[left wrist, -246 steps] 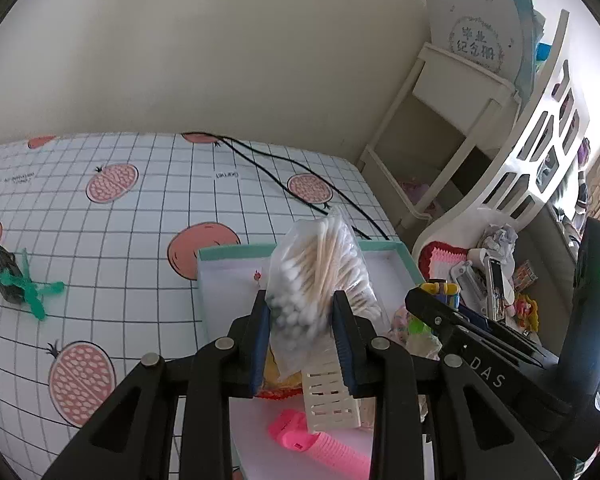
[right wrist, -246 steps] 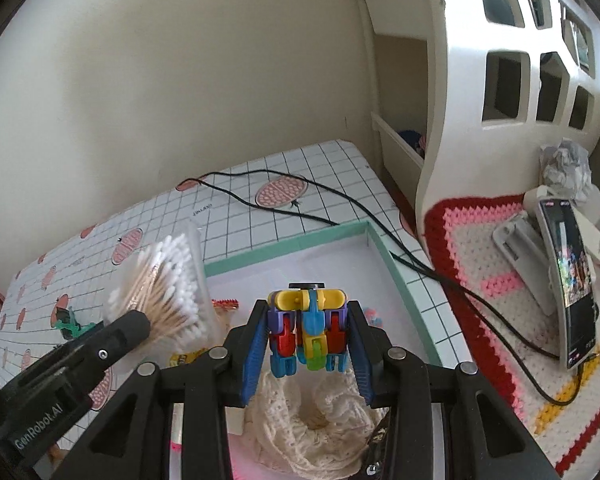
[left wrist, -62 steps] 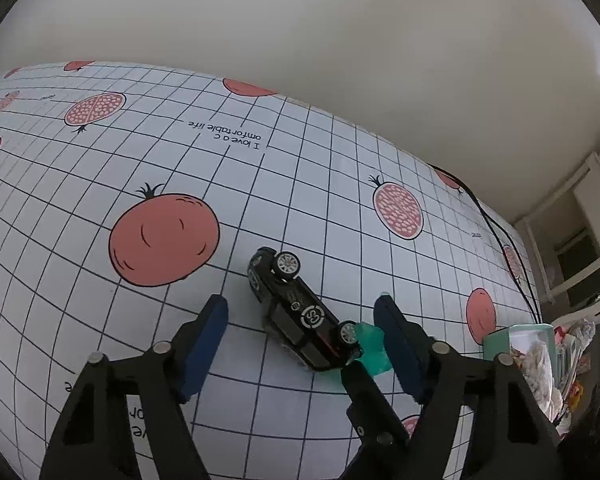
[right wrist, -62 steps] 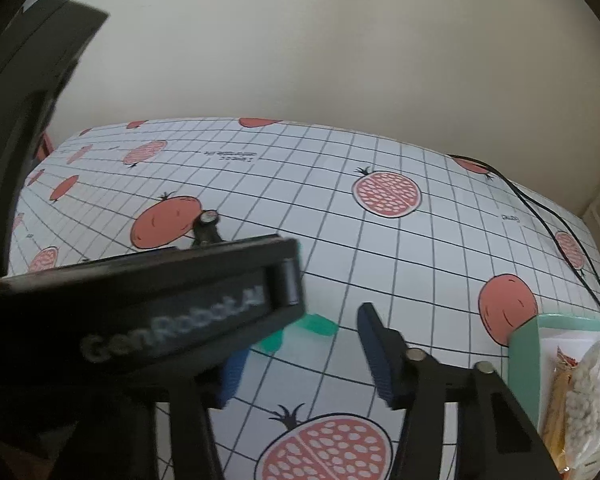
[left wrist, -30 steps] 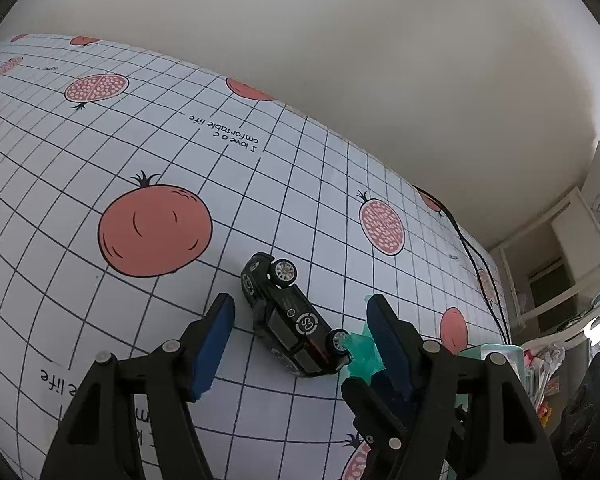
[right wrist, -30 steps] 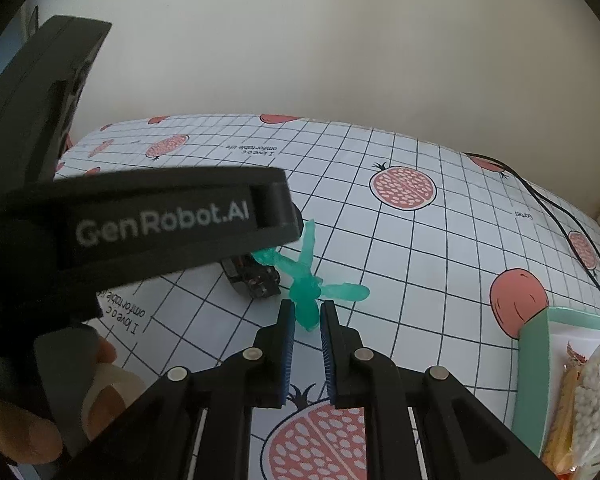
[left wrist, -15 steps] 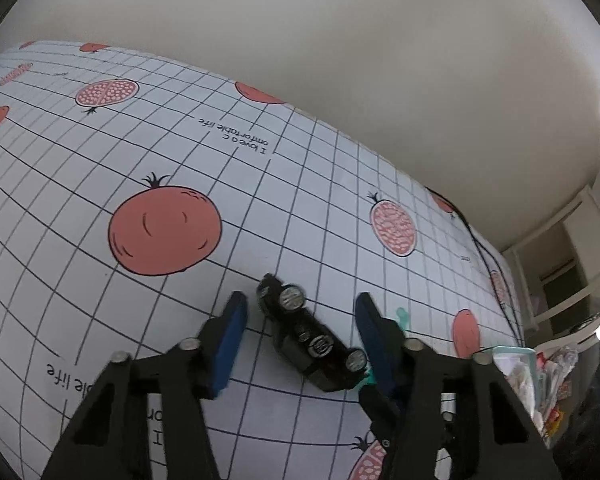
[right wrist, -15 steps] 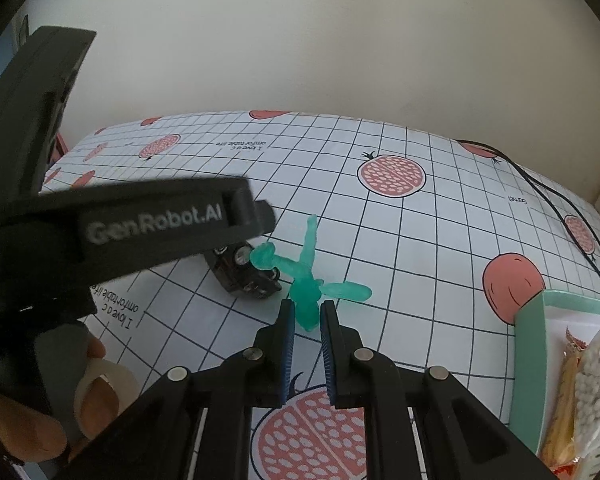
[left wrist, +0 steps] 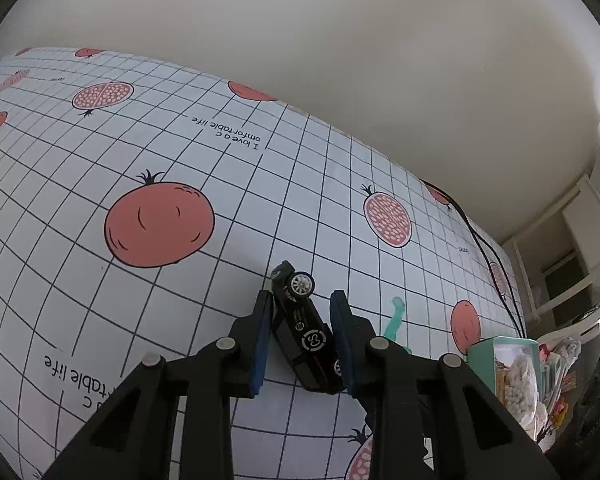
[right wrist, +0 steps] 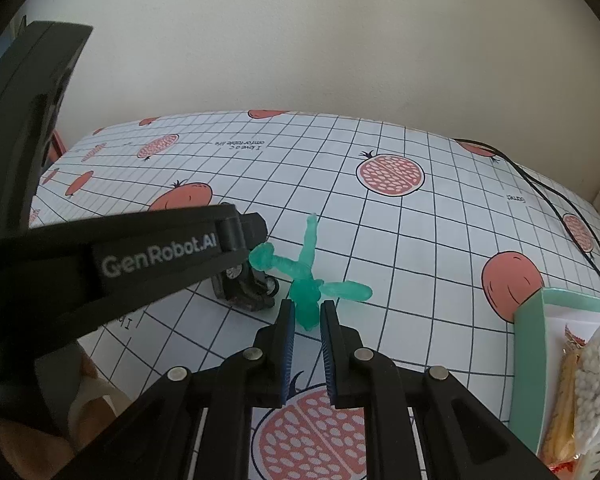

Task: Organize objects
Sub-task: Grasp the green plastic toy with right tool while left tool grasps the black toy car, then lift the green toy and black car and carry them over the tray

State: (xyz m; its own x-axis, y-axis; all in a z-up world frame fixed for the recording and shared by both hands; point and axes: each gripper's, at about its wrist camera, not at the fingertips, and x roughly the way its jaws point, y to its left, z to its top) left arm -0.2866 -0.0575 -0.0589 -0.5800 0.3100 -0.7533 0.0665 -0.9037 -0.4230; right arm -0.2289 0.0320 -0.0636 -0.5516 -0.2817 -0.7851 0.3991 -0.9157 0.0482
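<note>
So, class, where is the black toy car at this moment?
In the left wrist view the black toy car lies on its side on the checked tablecloth, between the left gripper's fingers, with the green figure just right.

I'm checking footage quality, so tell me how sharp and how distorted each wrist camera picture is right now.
Left wrist view: toy car sharp between the left gripper fingers, tablecloth grid bowed by fisheye. Right wrist view: green figure crisp at the right gripper, soft even daylight, no glare.
</note>
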